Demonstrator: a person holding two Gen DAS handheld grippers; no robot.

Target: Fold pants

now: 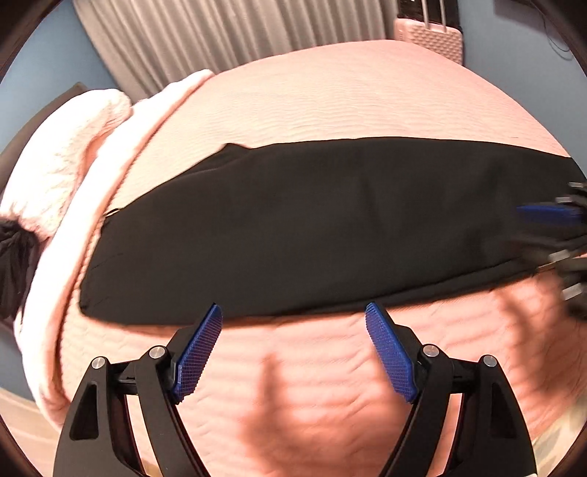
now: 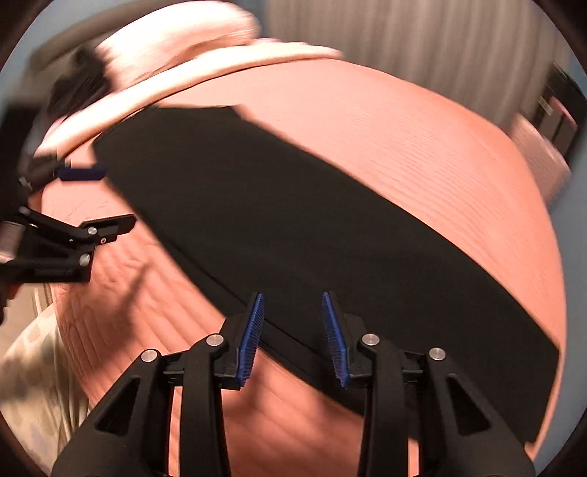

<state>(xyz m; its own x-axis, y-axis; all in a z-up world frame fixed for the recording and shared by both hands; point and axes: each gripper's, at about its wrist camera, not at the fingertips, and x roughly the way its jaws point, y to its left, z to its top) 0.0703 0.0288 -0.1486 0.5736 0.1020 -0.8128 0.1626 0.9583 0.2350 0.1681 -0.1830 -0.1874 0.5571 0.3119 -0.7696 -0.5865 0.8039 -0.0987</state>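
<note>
Black pants [image 1: 312, 227], folded lengthwise into a long flat strip, lying across pink bedspread [image 1: 348, 95]

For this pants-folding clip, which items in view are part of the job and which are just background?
Part of the job:
black pants, laid out in a long strip
left gripper, fingers open, empty
right gripper, fingers open, empty
pink bedspread, the work surface

Just lying about:
white fluffy blanket
pink suitcase
grey curtain
</note>
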